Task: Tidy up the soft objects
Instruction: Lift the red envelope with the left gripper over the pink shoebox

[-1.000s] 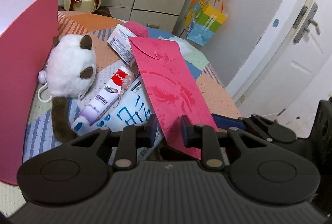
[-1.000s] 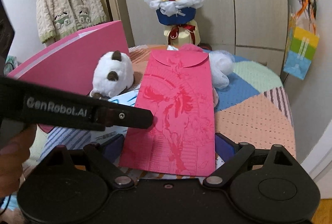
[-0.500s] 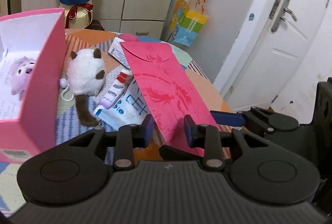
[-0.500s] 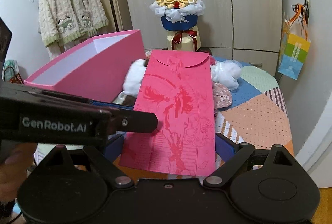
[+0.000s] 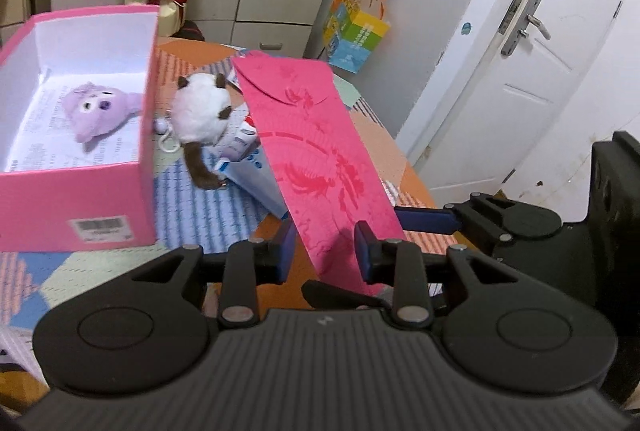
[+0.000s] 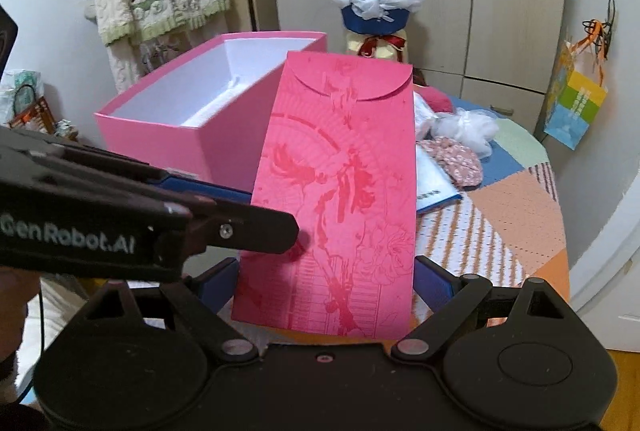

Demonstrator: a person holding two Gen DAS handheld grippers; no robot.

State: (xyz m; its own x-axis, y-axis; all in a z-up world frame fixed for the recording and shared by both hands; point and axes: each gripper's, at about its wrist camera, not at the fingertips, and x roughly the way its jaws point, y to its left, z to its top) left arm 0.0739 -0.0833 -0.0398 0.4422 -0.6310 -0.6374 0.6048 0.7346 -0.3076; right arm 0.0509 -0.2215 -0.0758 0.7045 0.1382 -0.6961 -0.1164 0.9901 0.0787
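Between both claws, above the patchwork-covered bench (image 5: 224, 199), hangs a flat pink paper envelope (image 6: 344, 191). The right claw (image 6: 324, 279) grips its edges; the left claw (image 5: 324, 251), jaws just widened, straddles one edge without clamping. Likely step: carrying it toward the pink cardboard box (image 5: 148, 135) at ten o'clock. Only the left view shows the purple plush toy (image 5: 96, 107) inside.
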